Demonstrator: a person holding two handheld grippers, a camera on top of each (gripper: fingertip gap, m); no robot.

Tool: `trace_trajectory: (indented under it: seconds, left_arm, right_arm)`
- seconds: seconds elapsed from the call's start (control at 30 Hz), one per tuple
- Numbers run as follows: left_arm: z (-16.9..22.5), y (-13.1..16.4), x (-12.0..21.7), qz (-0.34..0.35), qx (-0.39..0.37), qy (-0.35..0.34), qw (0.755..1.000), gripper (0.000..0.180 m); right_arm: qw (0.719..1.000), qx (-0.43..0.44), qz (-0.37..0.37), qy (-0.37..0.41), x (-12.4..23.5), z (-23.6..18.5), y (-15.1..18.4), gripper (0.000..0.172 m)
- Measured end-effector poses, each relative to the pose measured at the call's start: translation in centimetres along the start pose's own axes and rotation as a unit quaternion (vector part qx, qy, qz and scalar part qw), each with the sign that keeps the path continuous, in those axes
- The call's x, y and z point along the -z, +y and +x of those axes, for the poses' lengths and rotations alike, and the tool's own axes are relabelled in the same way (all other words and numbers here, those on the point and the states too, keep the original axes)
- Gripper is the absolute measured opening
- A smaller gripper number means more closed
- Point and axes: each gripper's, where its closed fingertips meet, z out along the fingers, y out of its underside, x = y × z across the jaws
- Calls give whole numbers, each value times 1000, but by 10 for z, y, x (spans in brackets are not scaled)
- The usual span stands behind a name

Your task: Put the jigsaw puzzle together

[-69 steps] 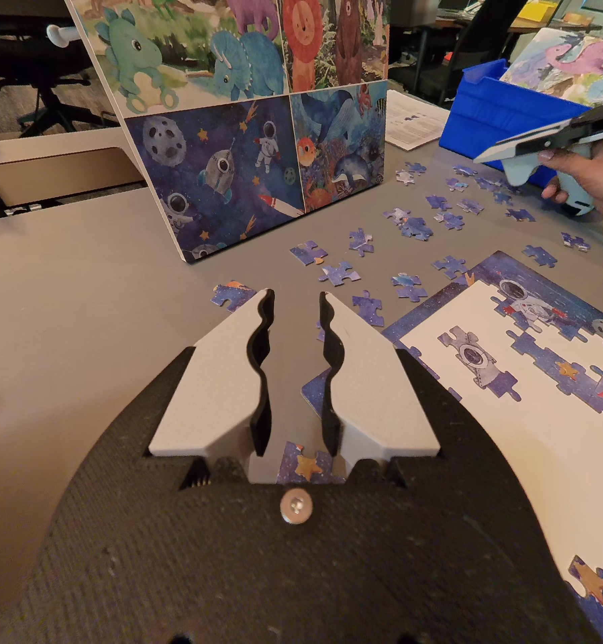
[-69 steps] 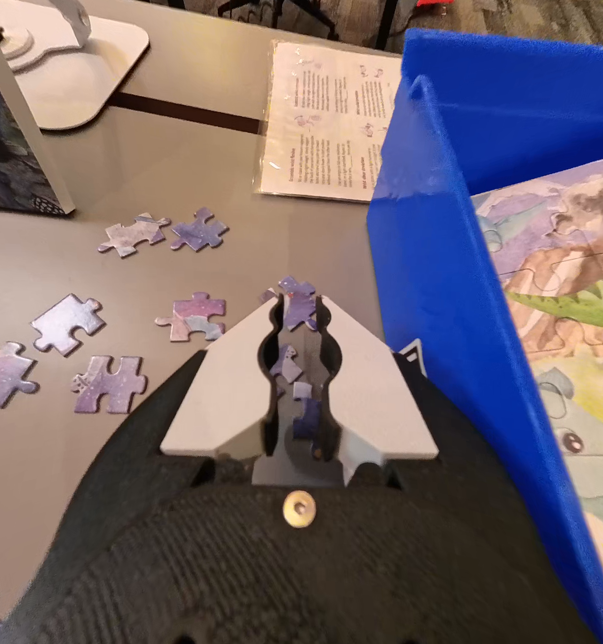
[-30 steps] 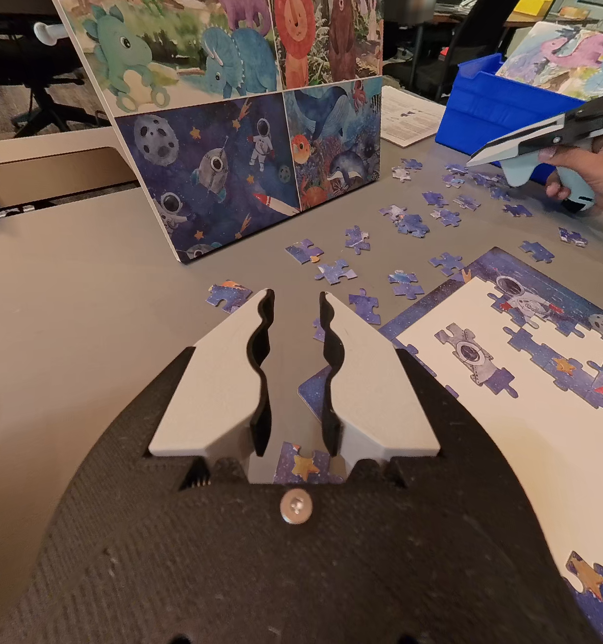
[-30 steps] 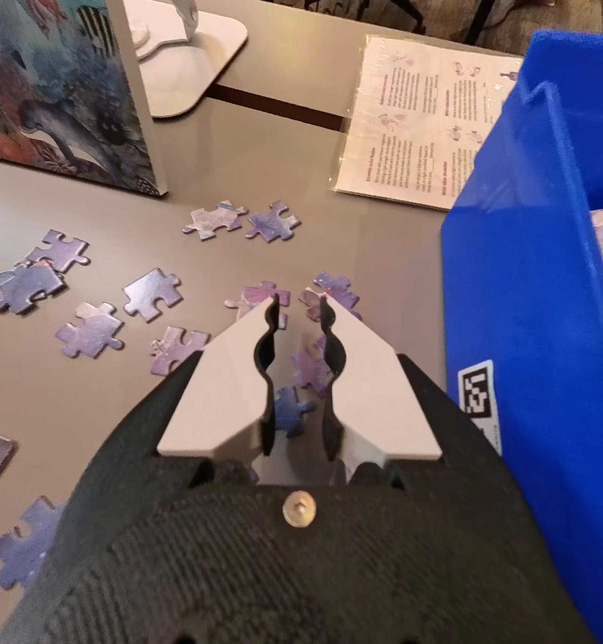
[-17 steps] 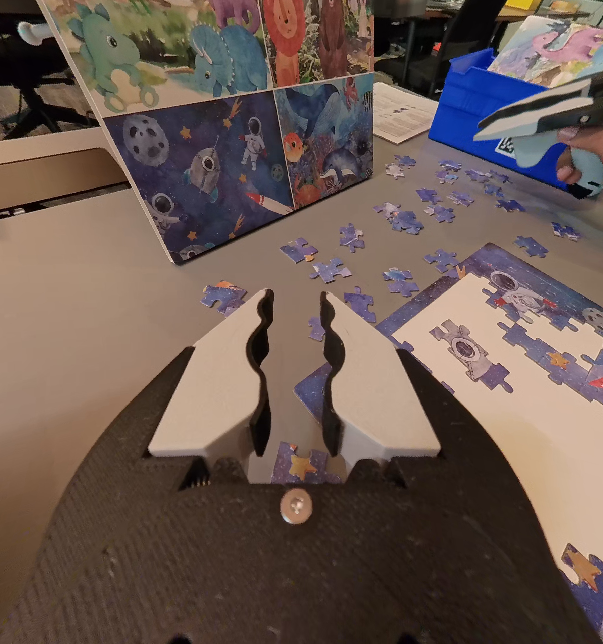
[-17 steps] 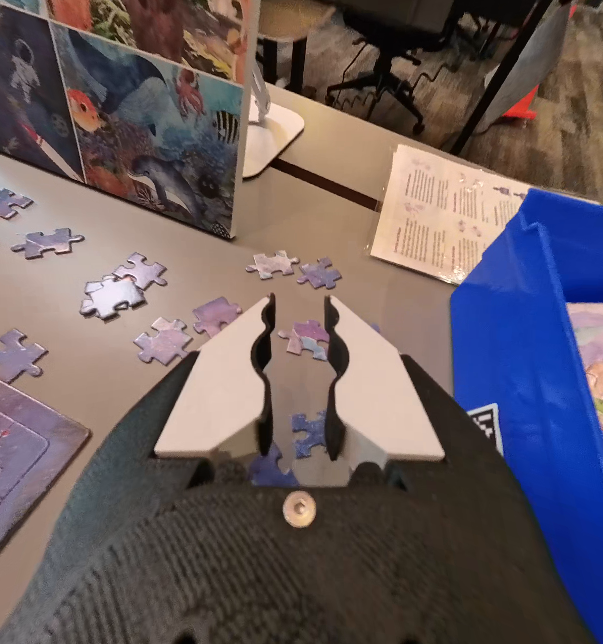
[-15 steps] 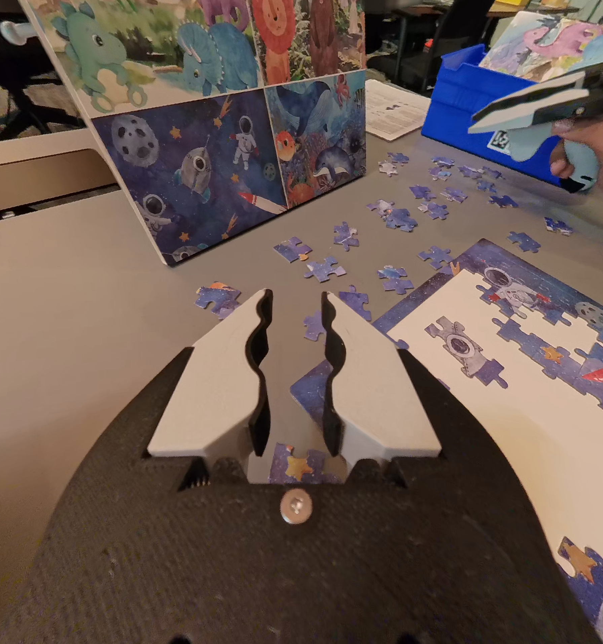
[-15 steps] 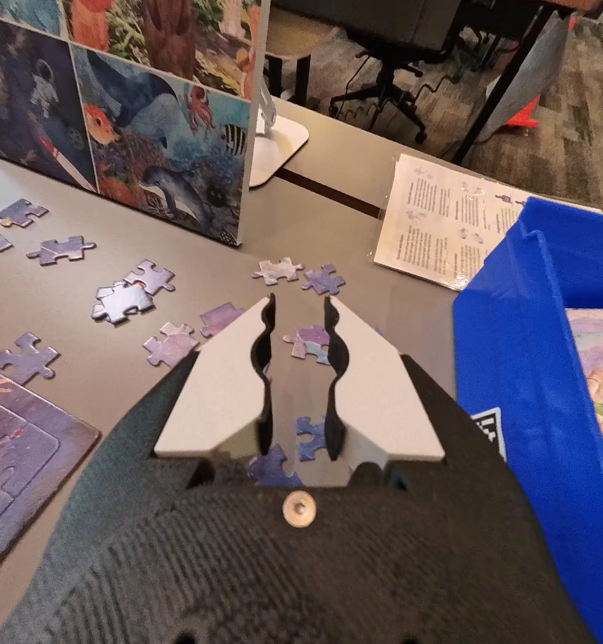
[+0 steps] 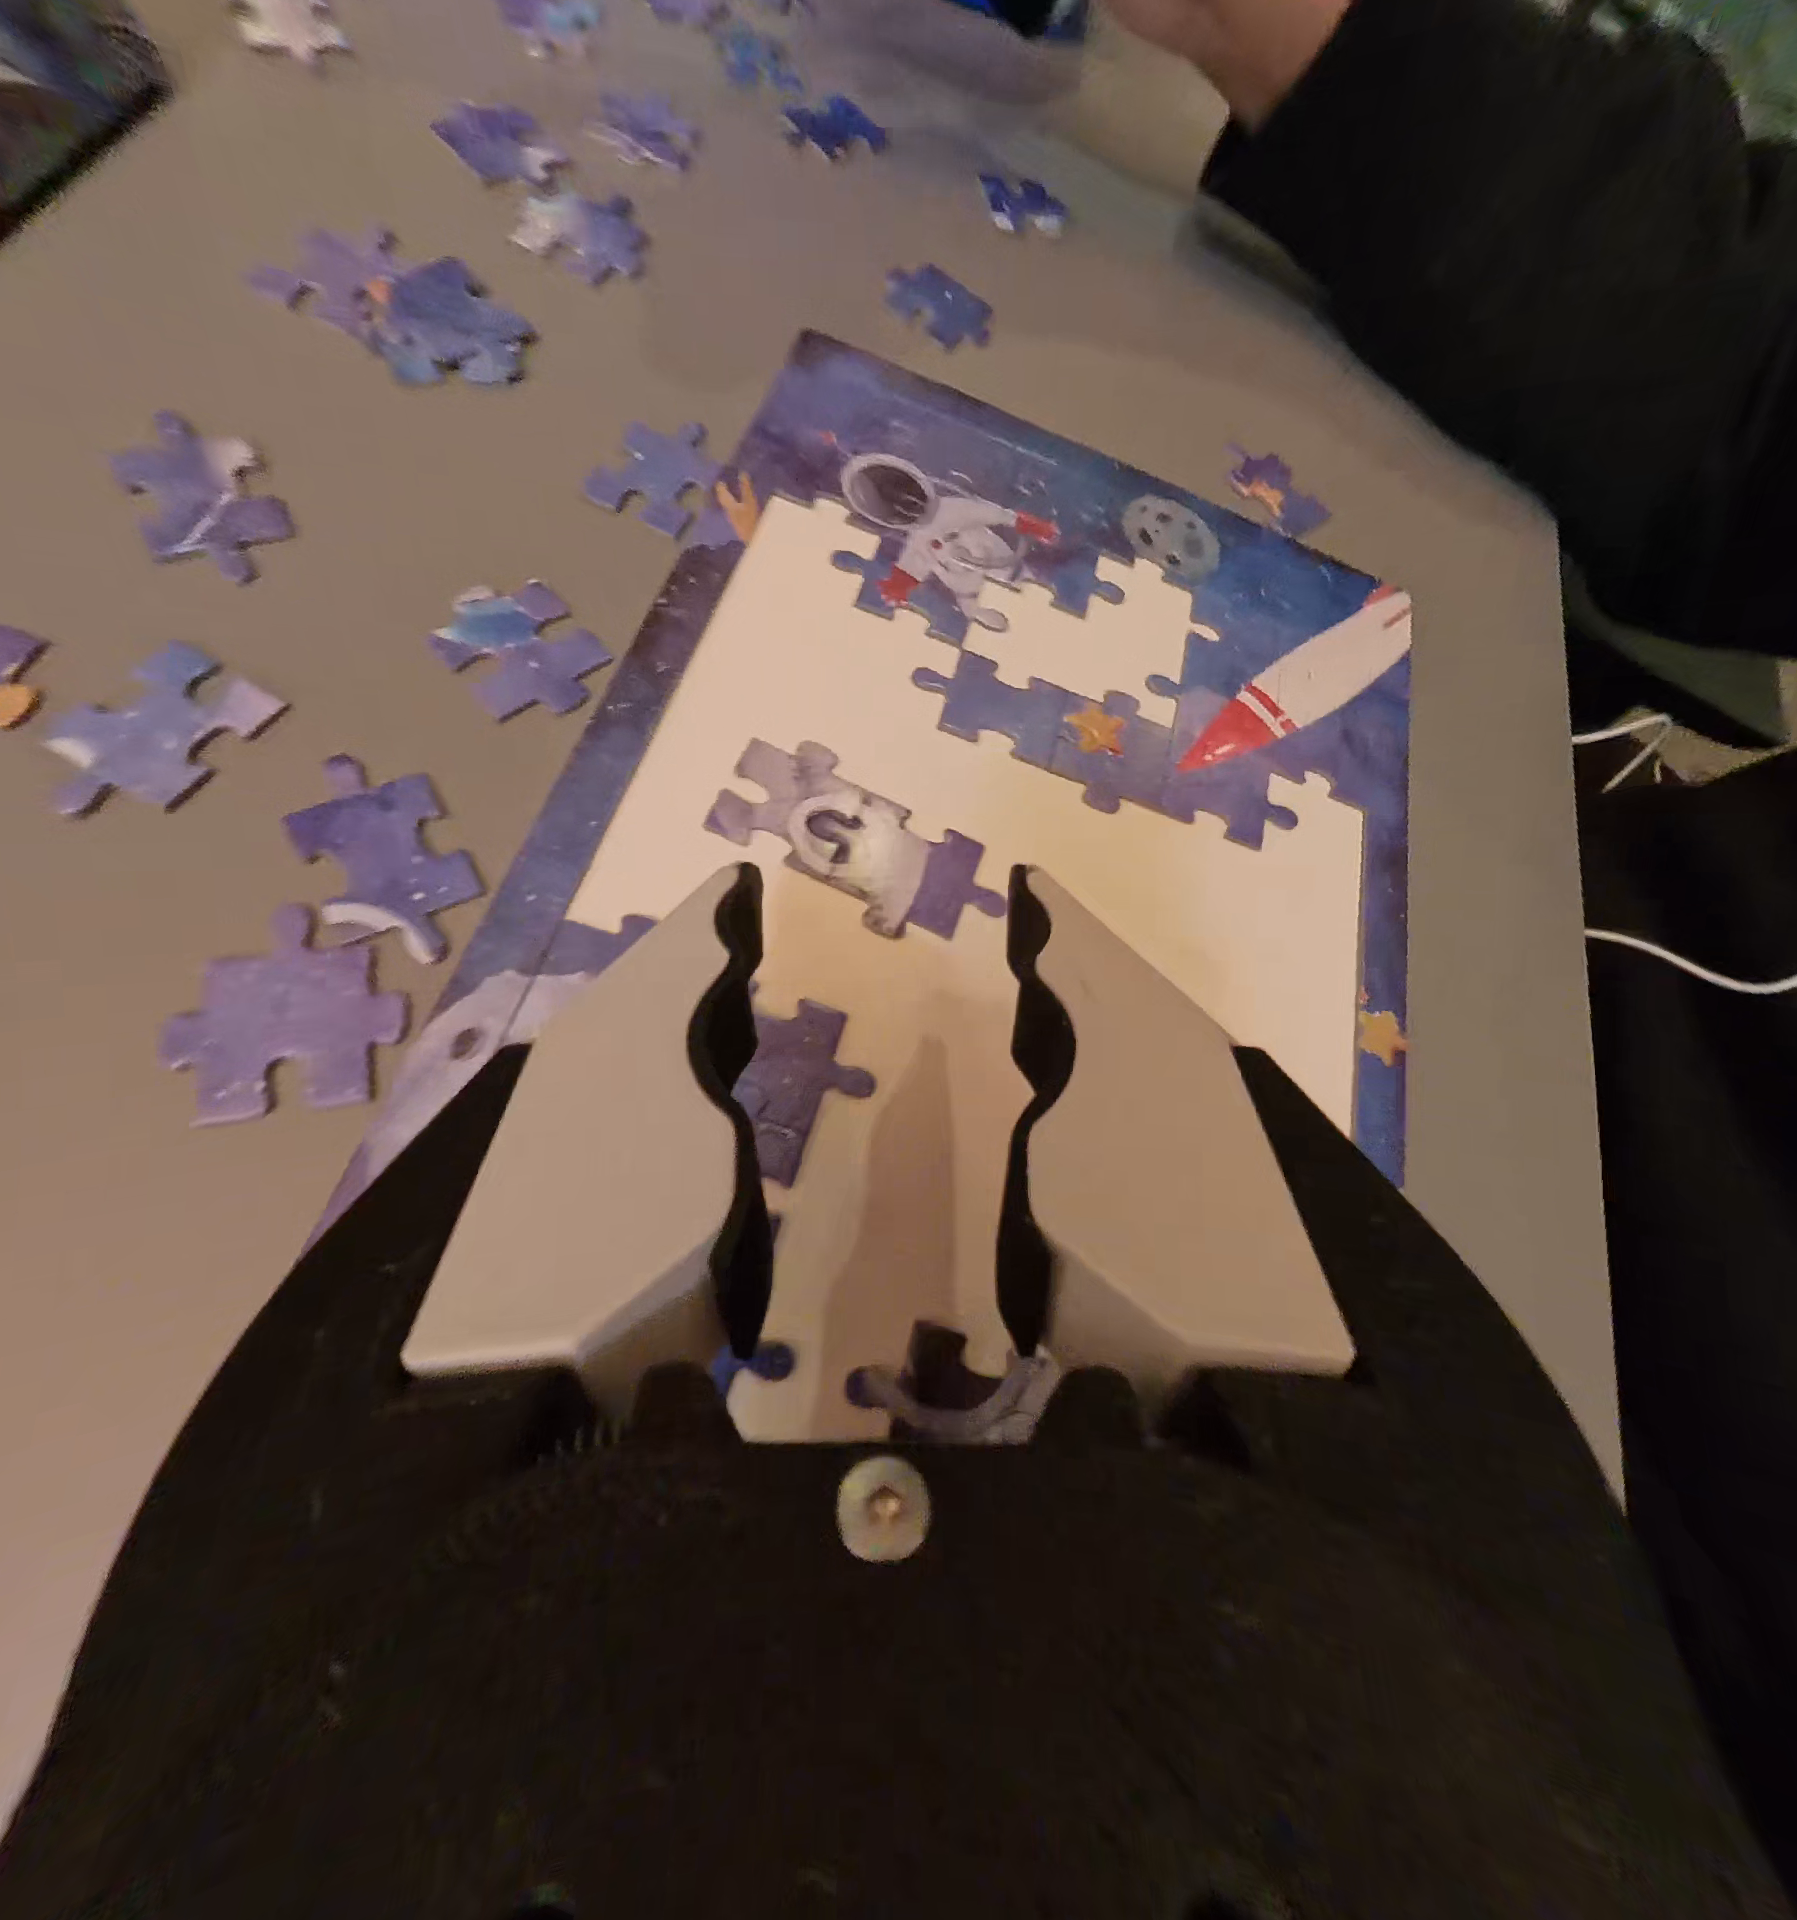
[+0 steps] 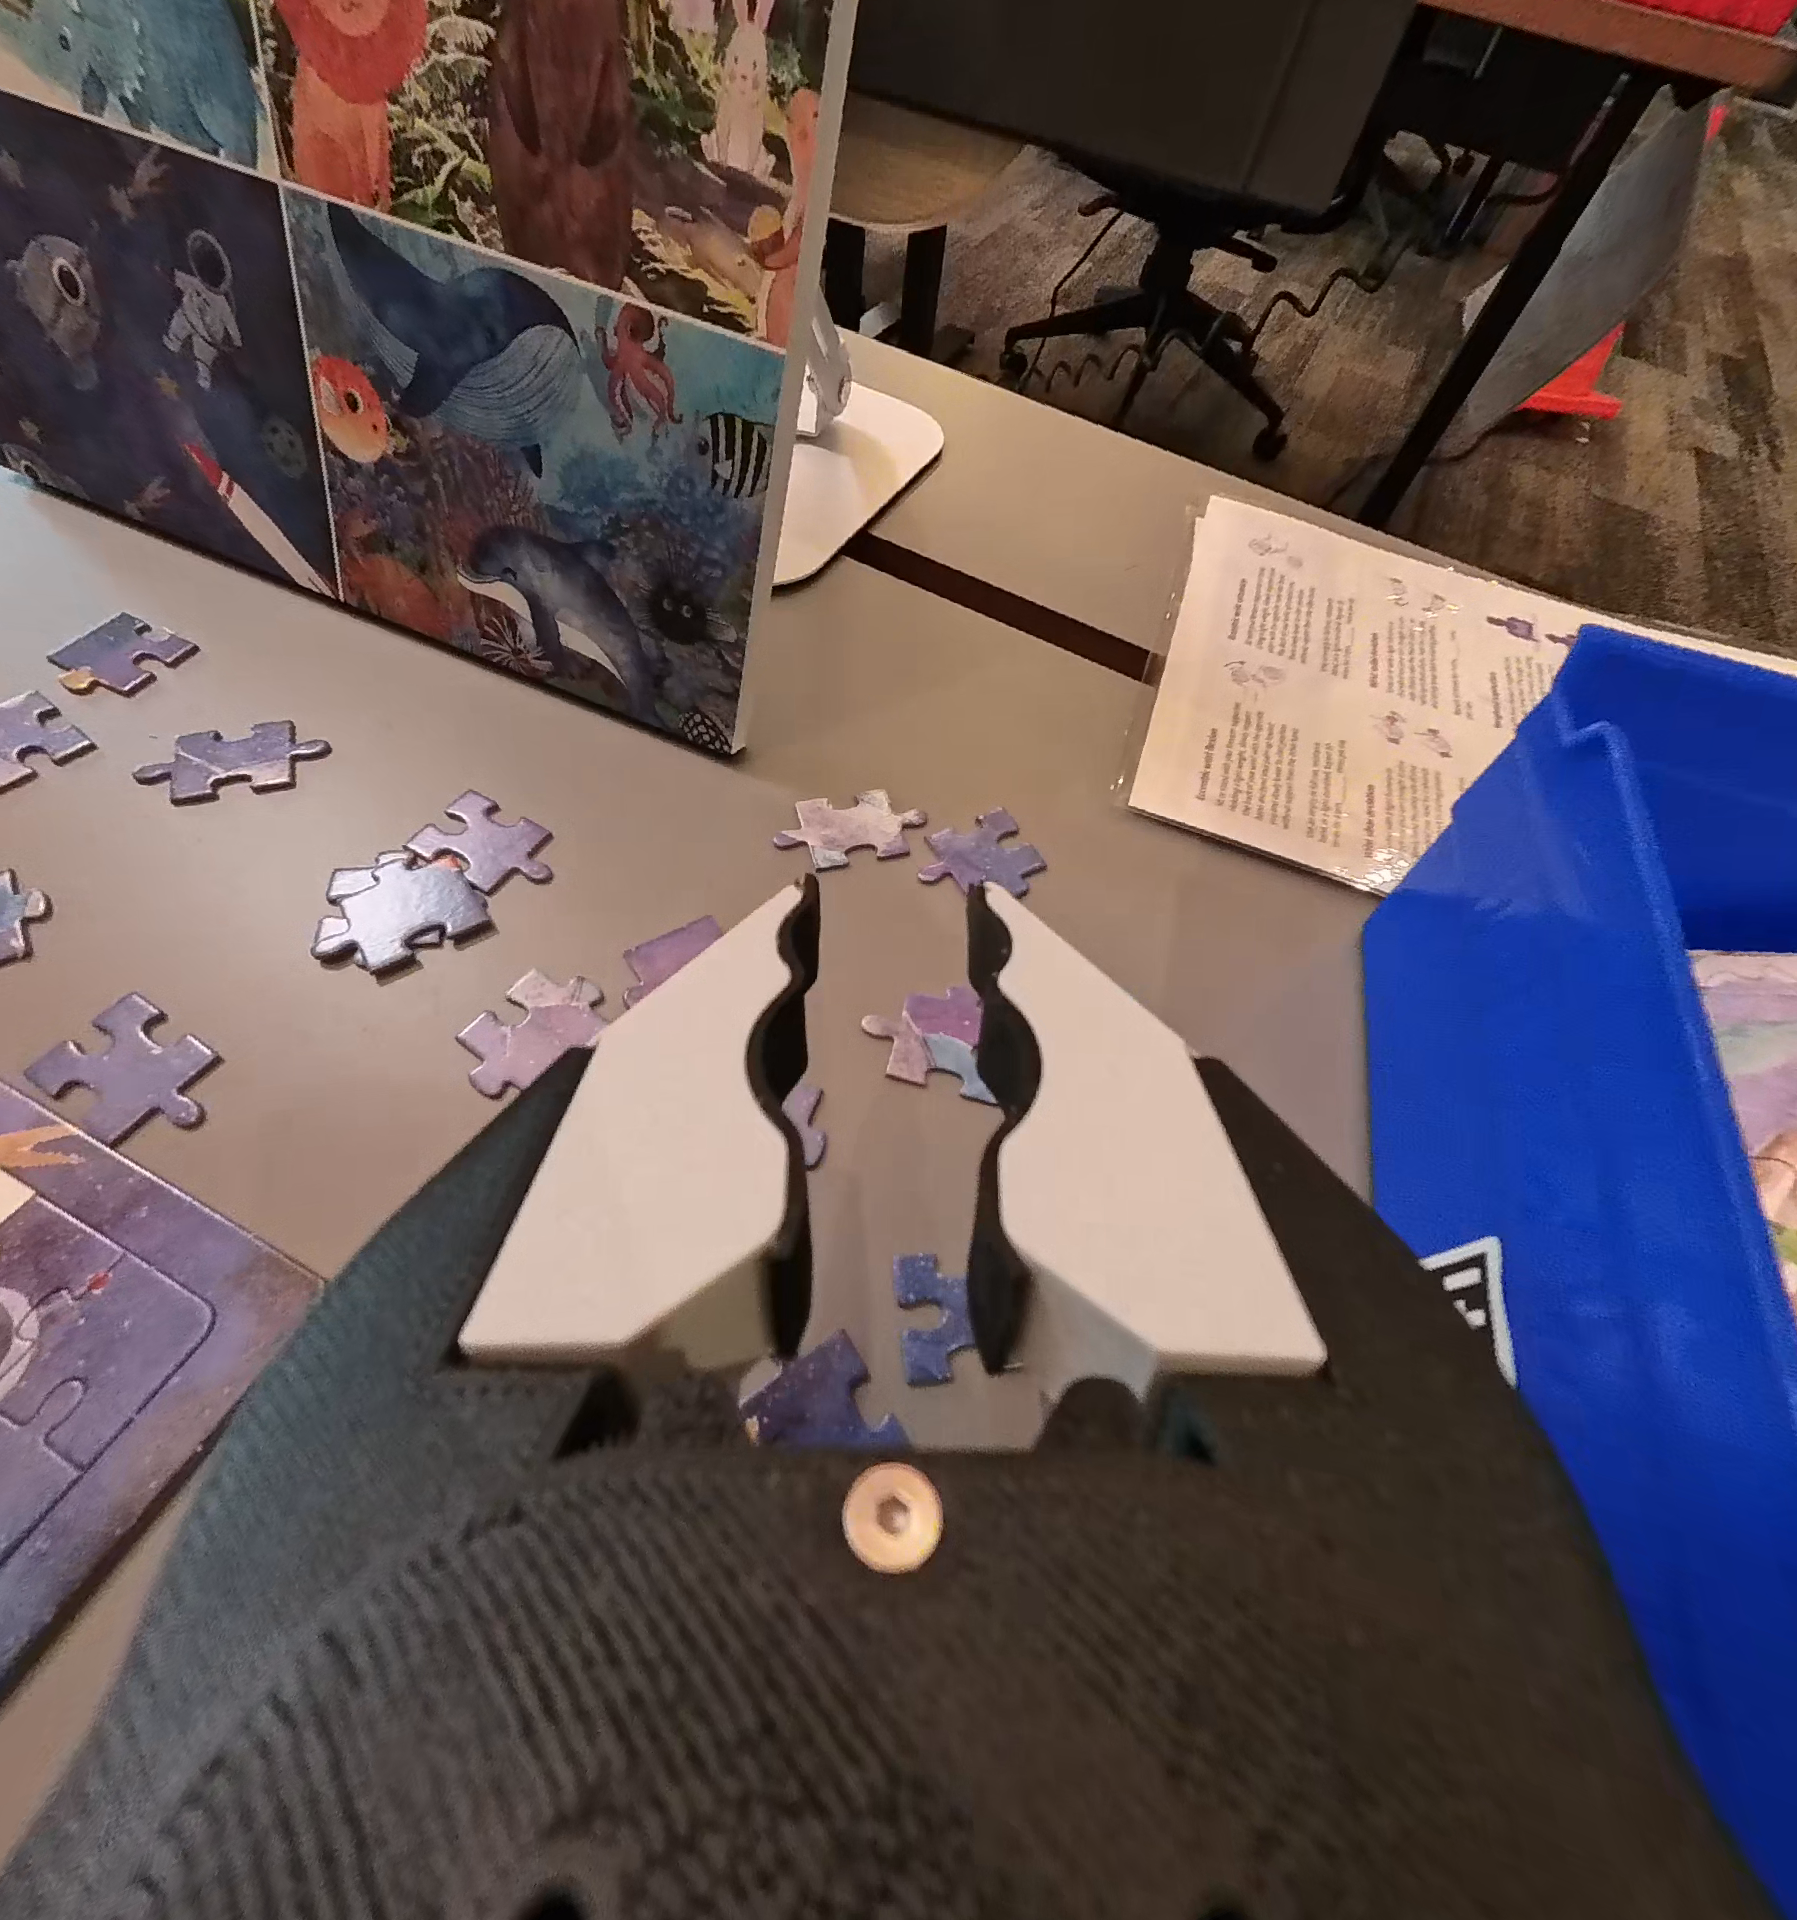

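Note:
My left gripper (image 9: 878, 883) is open and empty, tilted down over the puzzle board (image 9: 1382, 935), which has a blue frame and a white bed. Joined pieces with an astronaut (image 9: 951, 551) and a rocket (image 9: 1278, 696) fill the board's far part. A loose grey-and-purple pair of pieces (image 9: 852, 842) lies on the bed just beyond my fingertips. A blue piece (image 9: 800, 1070) lies on the bed below the open jaws, untouched. My right gripper (image 10: 892, 896) is open and empty above the grey table (image 10: 977, 675). A purple piece (image 10: 930, 1039) lies on the table under its jaws. Two more pieces (image 10: 852, 826) lie just beyond its tips.
Several loose blue pieces (image 9: 281, 1029) lie left of the board. A standing picture panel (image 10: 520, 447) is at the back left. A blue bin (image 10: 1600, 1039) is at the right, with a printed sheet (image 10: 1320, 696) behind it. A person's dark sleeve (image 9: 1548, 312) and a white cable (image 9: 1704, 971) are at the right. My hands' fingertips stand some 30 centimetres from each other.
My left gripper swung right and tipped down over the puzzle board, and its jaws opened wider. My right gripper kept lifting and drawing back from the loose pieces, its jaws unchanged.

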Motion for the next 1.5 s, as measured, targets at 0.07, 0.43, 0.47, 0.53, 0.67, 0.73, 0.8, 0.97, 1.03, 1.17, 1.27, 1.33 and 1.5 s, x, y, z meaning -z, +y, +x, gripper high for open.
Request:
trace_trajectory:
  seconds: [0.07, 0.43, 0.47, 0.53, 0.67, 0.73, 0.8, 0.97, 1.03, 1.17, 1.27, 1.33, 1.5]
  left_arm:
    - [6, 3, -6, -26, 2, 1, 1000, 41]
    - [8, 22, -25, -141, -30, -64, 988, 48]
    - [7, 23, -25, -147, -36, -71, 986, 47]
    - [6, 24, -26, -156, -46, -85, 983, 45]
    - [8, 23, -27, -158, -54, -82, 983, 38]
    - [8, 23, -27, -155, -54, -81, 983, 37]
    - [9, 23, -28, -154, -56, -79, 983, 35]
    - [10, 22, -29, -151, -62, -77, 984, 32]
    - [10, 21, -30, -148, -62, -77, 984, 32]
    - [8, 19, -32, -140, -61, -79, 985, 29]
    - [6, 17, -33, -134, -66, -87, 985, 20]
    - [6, 15, -35, -130, -63, -88, 986, 20]
    - [4, 13, -39, -122, -62, -93, 986, 20]
  right_arm:
    - [1000, 0, 3, 0, 1, 0, -1, 27]
    - [1000, 6, 23, 0, 10, -2, -13, 27]
    - [1000, 7, 24, -1, 11, -2, -14, 27]
    - [1000, 7, 25, -1, 11, -3, -15, 27]
    - [1000, 7, 26, -1, 12, -3, -15, 27]
    - [1000, 7, 27, -1, 12, -3, -16, 27]
    - [1000, 7, 27, -1, 13, -2, -16, 27]
    - [1000, 6, 28, -1, 12, -2, -16, 27]
    - [1000, 7, 28, -1, 12, -2, -16, 27]
    - [1000, 8, 30, -1, 13, -3, -17, 27]
    - [999, 8, 31, -1, 14, -3, -18, 27]
    - [999, 8, 32, -1, 14, -3, -18, 27]
    - [999, 10, 34, -2, 15, -4, -20, 27]
